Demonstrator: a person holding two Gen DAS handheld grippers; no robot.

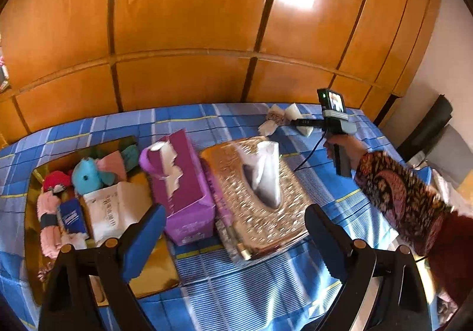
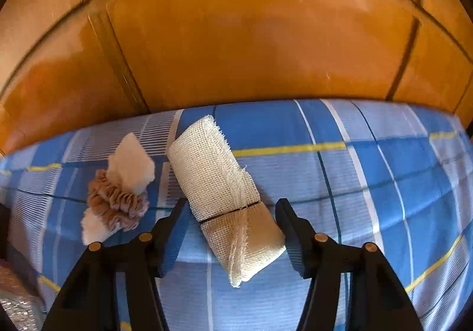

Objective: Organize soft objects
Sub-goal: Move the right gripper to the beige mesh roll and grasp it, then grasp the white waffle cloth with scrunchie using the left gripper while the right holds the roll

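Observation:
My right gripper (image 2: 232, 212) is open, its jaws on either side of a rolled white gauze cloth (image 2: 218, 183) bound by a thin black band, lying on the blue checked bedsheet (image 2: 354, 177). To its left lies a white cotton piece with a brown scrunchie (image 2: 118, 198). My left gripper (image 1: 233, 218) is open and empty, above a gold patterned tissue box (image 1: 260, 192) and a purple tissue box (image 1: 180, 183). A gold tray (image 1: 153, 266) at the left holds soft items: a blue plush (image 1: 87, 175), a red one (image 1: 56, 180), a pink towel roll (image 1: 48, 224). The right gripper shows far off in the left wrist view (image 1: 295, 122).
Orange wooden wardrobe panels (image 1: 189, 20) stand right behind the bed. A white paper packet (image 1: 112, 209) and a small blue box (image 1: 71, 217) lie in the tray. A dark chair (image 1: 428, 127) stands at the right. My patterned sleeve (image 1: 399, 198) crosses the right side.

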